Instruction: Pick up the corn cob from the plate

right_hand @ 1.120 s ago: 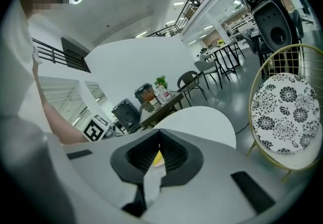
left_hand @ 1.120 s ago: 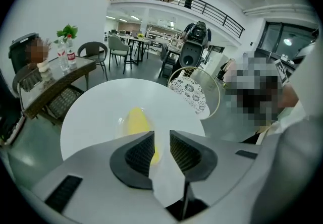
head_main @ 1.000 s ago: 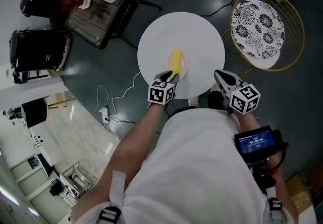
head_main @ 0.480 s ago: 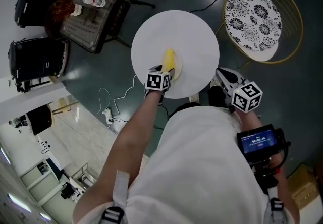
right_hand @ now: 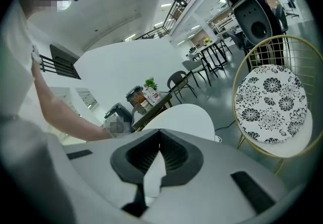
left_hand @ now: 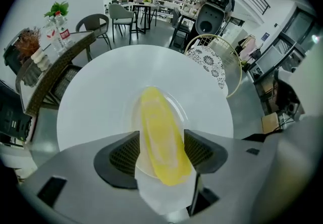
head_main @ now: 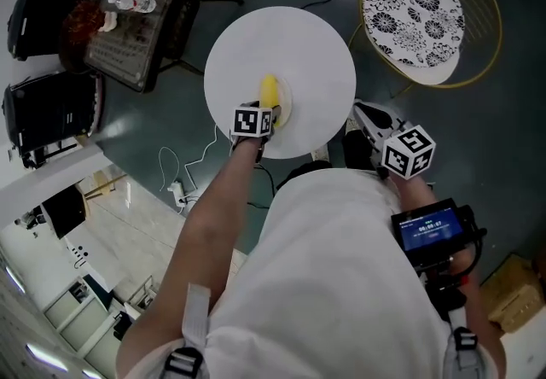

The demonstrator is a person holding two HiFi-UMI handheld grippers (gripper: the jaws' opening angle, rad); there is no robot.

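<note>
Surface: white round table on a dark grey floor; every place below was taken from this table.
Left jaws: the left gripper pointed steeply down over the table's middle. Its jaws had just been opening and stood spread, with the cob between them.
Cob and jaws: the smooth yellow corn cob lay lengthwise on a small pale round plate near the table's centre. Its near half sat between the ribbed pads, which stood just beside its flanks and did not appear to press.
Handling: probably light and stiff. Its rounded, glossy skin looked likely to roll or slip on the plate.
Where to hold: across the thick middle, both pads squarely on opposite flanks, seemed the safest place.
Right jaws: the right gripper hung just off the table's edge on the person's side, jaws pressed together on nothing.
Beyond: a gold wire chair with a floral cushion stood near the table.
</note>
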